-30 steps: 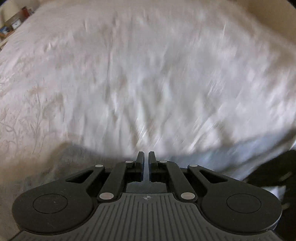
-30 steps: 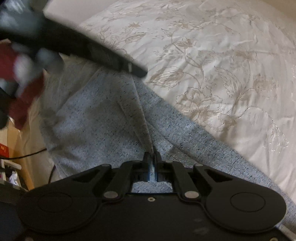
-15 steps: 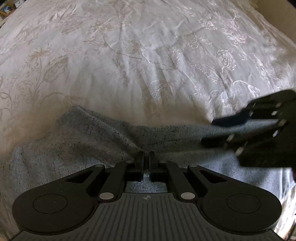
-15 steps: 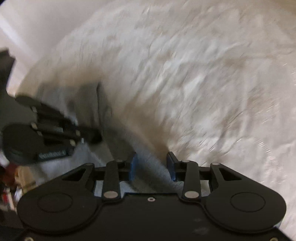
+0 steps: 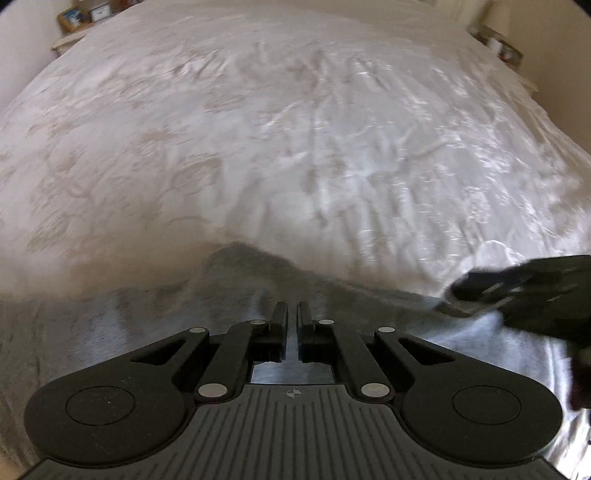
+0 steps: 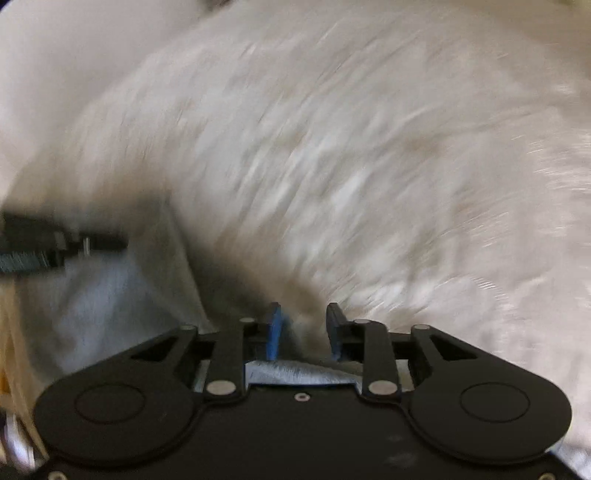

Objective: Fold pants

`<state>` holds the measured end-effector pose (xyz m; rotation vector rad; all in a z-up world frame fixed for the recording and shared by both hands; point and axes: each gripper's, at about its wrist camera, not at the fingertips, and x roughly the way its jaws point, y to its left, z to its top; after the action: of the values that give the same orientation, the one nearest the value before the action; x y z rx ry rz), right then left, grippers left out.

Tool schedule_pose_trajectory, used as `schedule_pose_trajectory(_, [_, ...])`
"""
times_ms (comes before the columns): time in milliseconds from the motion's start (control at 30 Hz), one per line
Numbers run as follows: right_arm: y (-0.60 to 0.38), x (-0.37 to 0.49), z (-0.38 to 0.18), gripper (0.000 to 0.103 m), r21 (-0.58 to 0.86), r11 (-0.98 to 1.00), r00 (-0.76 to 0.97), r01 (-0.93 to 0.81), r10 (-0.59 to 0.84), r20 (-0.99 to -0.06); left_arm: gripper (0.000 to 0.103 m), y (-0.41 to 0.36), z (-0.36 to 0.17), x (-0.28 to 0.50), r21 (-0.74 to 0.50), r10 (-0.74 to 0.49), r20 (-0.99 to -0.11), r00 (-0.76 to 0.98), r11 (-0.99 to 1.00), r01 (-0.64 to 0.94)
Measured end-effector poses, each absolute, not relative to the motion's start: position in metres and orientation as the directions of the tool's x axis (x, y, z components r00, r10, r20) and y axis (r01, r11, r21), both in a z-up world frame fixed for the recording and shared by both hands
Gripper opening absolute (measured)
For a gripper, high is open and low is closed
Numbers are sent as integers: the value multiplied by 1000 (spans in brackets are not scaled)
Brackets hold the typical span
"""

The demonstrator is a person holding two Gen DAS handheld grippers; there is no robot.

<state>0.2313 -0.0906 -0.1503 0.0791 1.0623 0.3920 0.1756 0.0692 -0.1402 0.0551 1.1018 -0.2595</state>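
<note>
Grey knit pants [image 5: 240, 280] lie along the near edge of a white embroidered bedspread [image 5: 295, 129]. My left gripper [image 5: 291, 314] is shut on a raised fold of the pants. My right gripper [image 6: 303, 317] is open, its blue-padded fingers apart over the grey fabric [image 6: 110, 288], part of which shows under its base. The right gripper also appears in the left wrist view [image 5: 517, 291] at the right, over the pants. The left gripper shows in the right wrist view [image 6: 55, 240] at the left. The right wrist view is motion-blurred.
The bedspread [image 6: 332, 147] fills most of both views. Bedside shelves with small objects stand at the far left corner [image 5: 81, 16] and far right corner [image 5: 498, 42]. The bed's near edge runs under the pants.
My right gripper has let go of the pants and opened, then swung quickly. My left gripper stays shut on the fabric and has lifted a fold slightly.
</note>
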Motion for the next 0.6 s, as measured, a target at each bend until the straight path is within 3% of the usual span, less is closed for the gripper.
schedule_pose_trajectory(133, [-98, 210, -111, 27, 323, 894, 489, -310, 442, -752, 5, 70, -148, 179, -69, -174, -898, 405, 962, 263])
schedule_pose_trajectory(267, [-80, 190, -118, 26, 362, 852, 379, -379, 500, -779, 5, 72, -161, 187, -55, -164, -906, 389, 959, 277])
schedule_pose_trajectory(400, [-64, 198, -151, 26, 298, 892, 340, -341, 412, -845, 5, 85, -179, 211, -53, -122, -922, 369, 980, 190])
schedule_pose_trajectory(467, [-68, 213, -165, 18, 285, 923, 349, -258, 364, -864, 5, 93, -184, 223, -75, -124, -926, 356, 986, 148])
schedule_pose_trajectory(600, [-78, 225, -162, 18, 274, 949, 391, -158, 315, -865, 5, 99, -165, 227, -78, -127, -905, 406, 988, 135])
